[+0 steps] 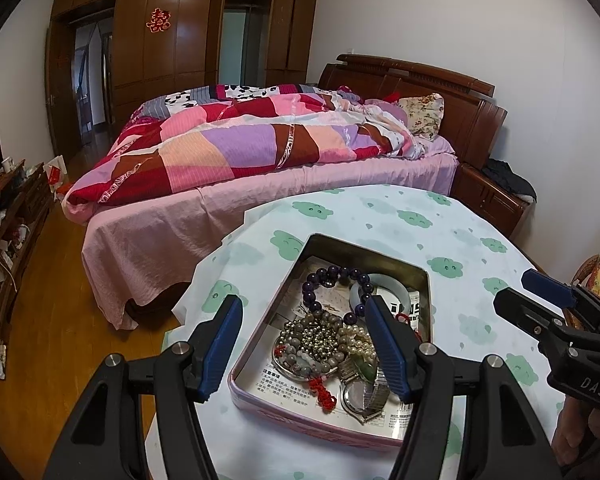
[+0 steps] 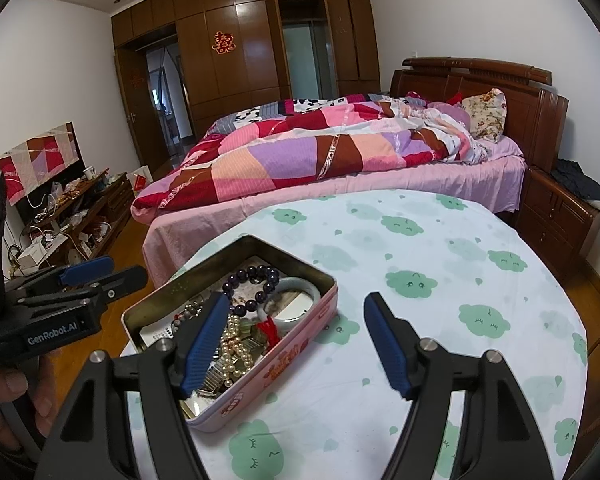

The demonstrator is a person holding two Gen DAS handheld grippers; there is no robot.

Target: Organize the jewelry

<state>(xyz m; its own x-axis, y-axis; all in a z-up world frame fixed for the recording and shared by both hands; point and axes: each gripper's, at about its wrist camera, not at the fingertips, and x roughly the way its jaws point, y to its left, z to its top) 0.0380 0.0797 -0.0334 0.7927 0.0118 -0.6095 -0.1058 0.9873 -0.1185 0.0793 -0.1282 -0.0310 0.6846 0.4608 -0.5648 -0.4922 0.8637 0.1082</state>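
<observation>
Both sets of jaws apart, clamped on nothing. Left gripper low over the near half of the tin, its right finger dipping among the pieces; right gripper straddling the tin's right wall, left finger inside, right finger outside over the tablecloth.

All jewelry heaped in the tin: purple bead bracelet and pale jade bangle at the far end, pearl strand and grey bead strands mid-tin, watch and red knot tassel nearest.

Whether emptying or filling, unclear. For any pick: better to single out one loose-lying piece, close on a bead rather than a cord, lift slowly, watch for snagged neighbours.
</observation>
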